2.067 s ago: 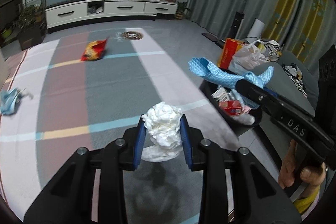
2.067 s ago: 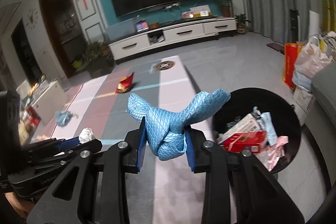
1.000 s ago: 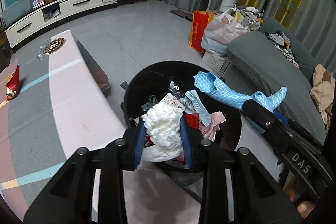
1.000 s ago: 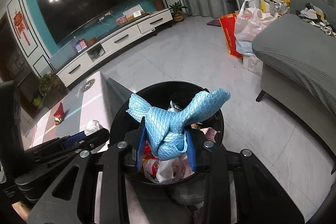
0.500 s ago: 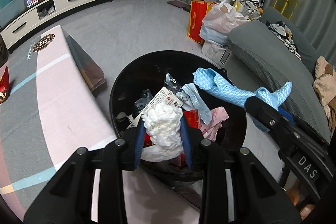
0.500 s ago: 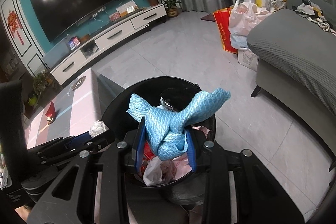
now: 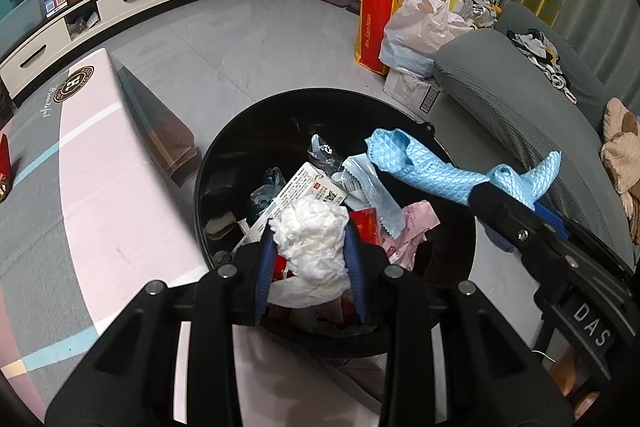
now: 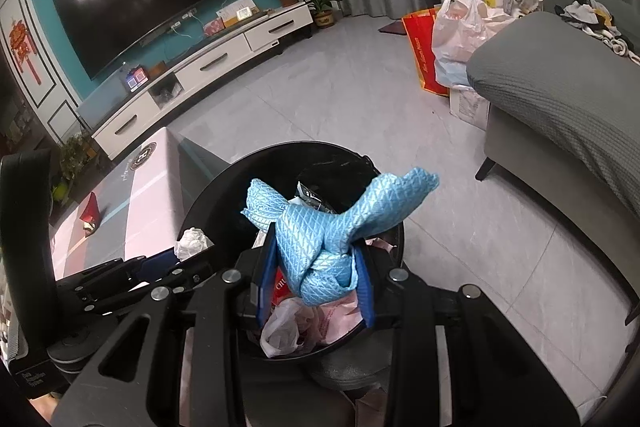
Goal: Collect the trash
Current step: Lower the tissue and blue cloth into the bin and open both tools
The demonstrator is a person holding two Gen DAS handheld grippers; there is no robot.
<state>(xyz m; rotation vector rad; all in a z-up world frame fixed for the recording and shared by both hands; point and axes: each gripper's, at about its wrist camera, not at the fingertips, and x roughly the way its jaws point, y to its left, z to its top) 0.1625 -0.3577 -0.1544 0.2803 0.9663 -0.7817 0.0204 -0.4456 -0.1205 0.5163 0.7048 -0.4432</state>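
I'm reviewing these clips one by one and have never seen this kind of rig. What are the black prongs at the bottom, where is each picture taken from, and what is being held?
No robot here: a person holds a hand-held gripper in each hand, each with a wide-angle camera looking along its two fingers. One picture comes from the left gripper, shut on a crumpled white tissue. The other comes from the right gripper, shut on a knotted blue cloth. Both hover over a black trash bin already holding wrappers and boxes. Beside it is a low table with a pink and grey cover. A grey sofa stands to the right.

wrist views, close above shared bin [image 7: 224,163]
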